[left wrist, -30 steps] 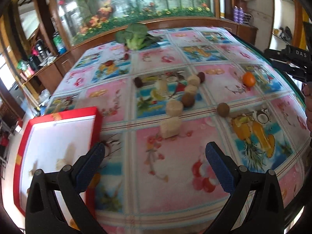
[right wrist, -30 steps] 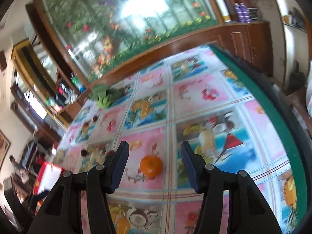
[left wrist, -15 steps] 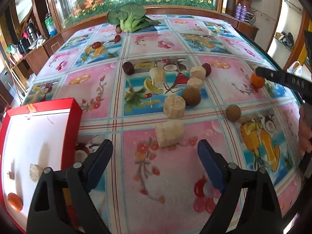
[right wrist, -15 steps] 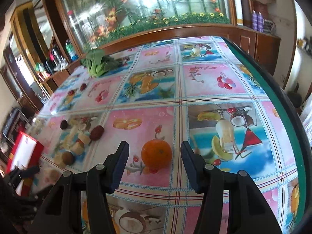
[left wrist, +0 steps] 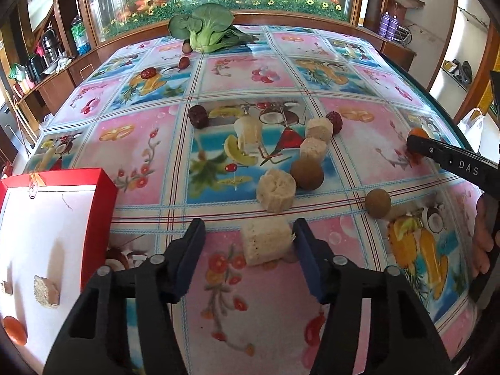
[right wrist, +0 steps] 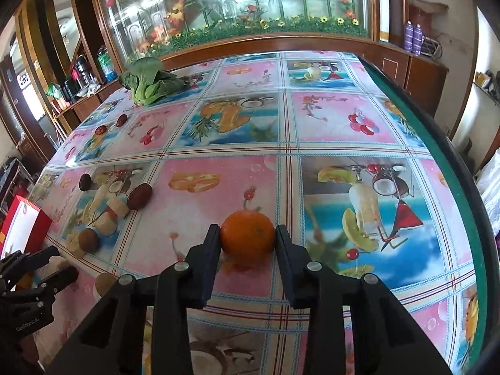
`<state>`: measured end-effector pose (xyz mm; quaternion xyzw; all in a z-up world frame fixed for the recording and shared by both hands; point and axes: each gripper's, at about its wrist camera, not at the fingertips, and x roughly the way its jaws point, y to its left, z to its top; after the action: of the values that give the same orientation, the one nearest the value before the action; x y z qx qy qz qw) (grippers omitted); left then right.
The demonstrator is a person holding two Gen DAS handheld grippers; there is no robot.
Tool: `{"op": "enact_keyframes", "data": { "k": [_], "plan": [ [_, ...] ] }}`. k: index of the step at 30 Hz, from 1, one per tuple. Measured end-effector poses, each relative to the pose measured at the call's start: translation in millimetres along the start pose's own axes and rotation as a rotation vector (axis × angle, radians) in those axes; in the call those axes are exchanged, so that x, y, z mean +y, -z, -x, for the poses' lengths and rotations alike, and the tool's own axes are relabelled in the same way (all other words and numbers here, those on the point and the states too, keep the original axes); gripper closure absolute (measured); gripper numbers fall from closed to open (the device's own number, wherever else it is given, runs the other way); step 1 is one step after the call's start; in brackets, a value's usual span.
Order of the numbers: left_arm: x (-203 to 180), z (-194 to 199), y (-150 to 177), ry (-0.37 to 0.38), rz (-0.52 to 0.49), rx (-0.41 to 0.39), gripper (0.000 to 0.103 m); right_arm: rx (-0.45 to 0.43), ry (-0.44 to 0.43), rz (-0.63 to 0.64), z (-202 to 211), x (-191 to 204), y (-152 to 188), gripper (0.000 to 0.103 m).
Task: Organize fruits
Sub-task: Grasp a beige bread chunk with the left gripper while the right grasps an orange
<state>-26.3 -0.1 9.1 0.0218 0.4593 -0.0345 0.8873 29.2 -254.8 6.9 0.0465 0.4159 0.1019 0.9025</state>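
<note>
My left gripper is open around a pale cut fruit chunk on the tablecloth; its right pad touches the chunk, the left stands apart. My right gripper has both pads against an orange that rests on the table. More pale chunks, brown round fruits and dark red dates lie in the table's middle. A red box with a white inside at the left holds a small chunk and an orange piece.
A leafy green vegetable lies at the table's far side. A lone brown fruit sits near the right gripper's finger. The table's green edge runs along the right. Wooden cabinets stand behind.
My left gripper moved forward and down until its jaws came around the nearest pale chunk. My right gripper advanced onto the orange and closed against it.
</note>
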Motion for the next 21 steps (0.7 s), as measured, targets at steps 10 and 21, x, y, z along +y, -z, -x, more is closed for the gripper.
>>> {"op": "enact_keyframes", "data": {
  "k": [10, 21],
  "plan": [
    [4, 4, 2, -0.007, 0.025, -0.016, 0.07, -0.024, -0.001, -0.031, 6, -2, -2, 0.068],
    [11, 15, 15, 0.031, 0.048, -0.038, 0.075, -0.069, 0.008, -0.071, 13, -11, -4, 0.068]
  ]
}}
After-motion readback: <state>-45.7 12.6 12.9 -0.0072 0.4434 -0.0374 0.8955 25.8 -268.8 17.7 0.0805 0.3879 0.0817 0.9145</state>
